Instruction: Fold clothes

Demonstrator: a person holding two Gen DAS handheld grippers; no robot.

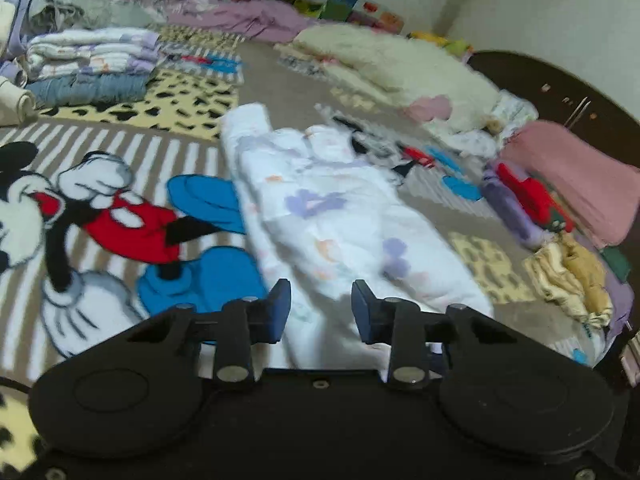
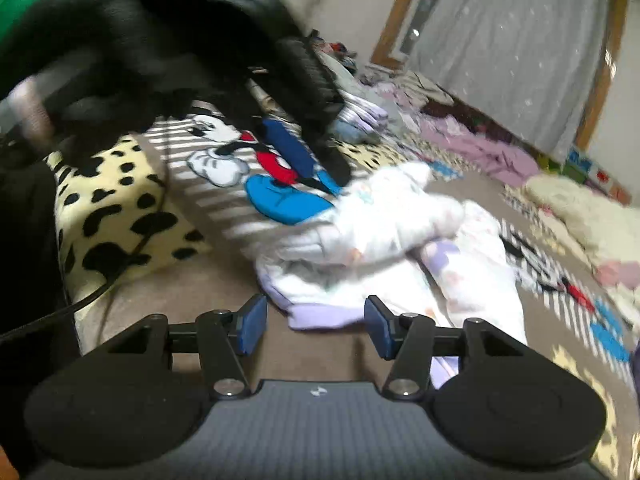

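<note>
Tools hover spread, empty, over white garment.

I log: white garment with lilac and peach prints, lilac cuffs; bed blanket taupe-and-white striped, cartoon mouse in red, blue, black; cream panel with black spots.

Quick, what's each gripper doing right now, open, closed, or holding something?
Left gripper: open, holding nothing, over the white patterned garment.
Right gripper: open, holding nothing, by the garment's purple cuff.
</note>
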